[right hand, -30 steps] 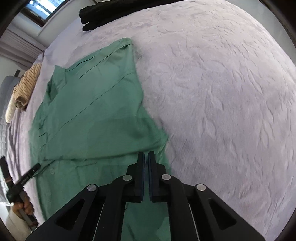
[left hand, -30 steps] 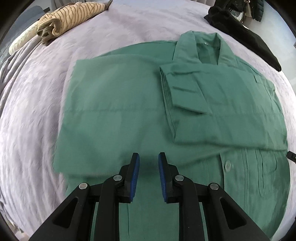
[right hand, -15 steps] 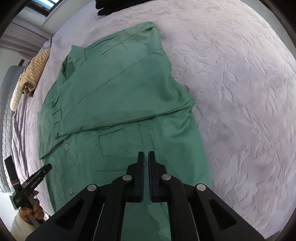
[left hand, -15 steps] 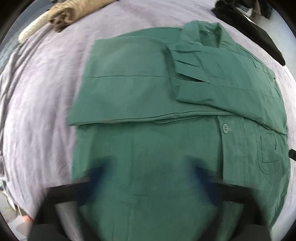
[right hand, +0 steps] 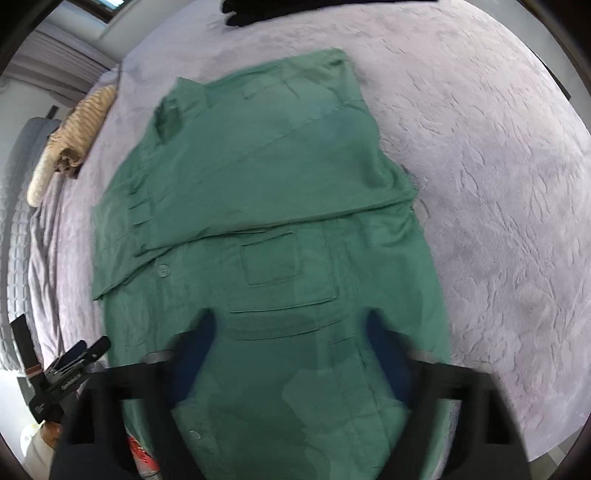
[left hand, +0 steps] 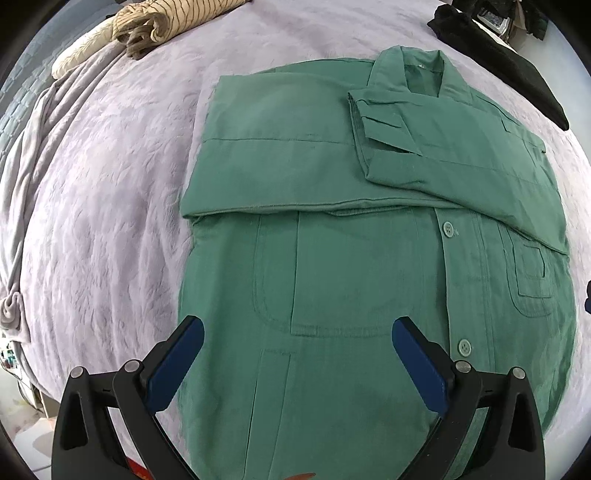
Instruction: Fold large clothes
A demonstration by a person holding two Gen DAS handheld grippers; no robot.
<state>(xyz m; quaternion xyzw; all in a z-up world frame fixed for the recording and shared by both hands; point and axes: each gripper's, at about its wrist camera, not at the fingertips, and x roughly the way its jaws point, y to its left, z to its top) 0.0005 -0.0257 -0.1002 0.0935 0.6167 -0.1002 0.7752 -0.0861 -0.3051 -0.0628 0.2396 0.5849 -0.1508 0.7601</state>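
A green button-up jacket (left hand: 351,258) lies flat on the lilac bedspread (left hand: 110,206), its sleeves folded across the chest below the collar. It also shows in the right wrist view (right hand: 280,229). My left gripper (left hand: 295,354) is open wide and empty, hovering over the jacket's lower front near the hem. My right gripper (right hand: 291,354) is open wide and empty, blurred by motion, above the lower right part of the jacket. The left gripper's body (right hand: 62,373) shows at the left edge of the right wrist view.
A rolled striped beige garment (left hand: 166,22) lies at the far left of the bed. A black garment (left hand: 517,62) lies at the far right. A grey quilt (right hand: 14,229) runs along the bed's left side.
Both grippers pulled back toward the jacket's hem, so more of its lower front shows. The left gripper opened first, then the right gripper opened from shut.
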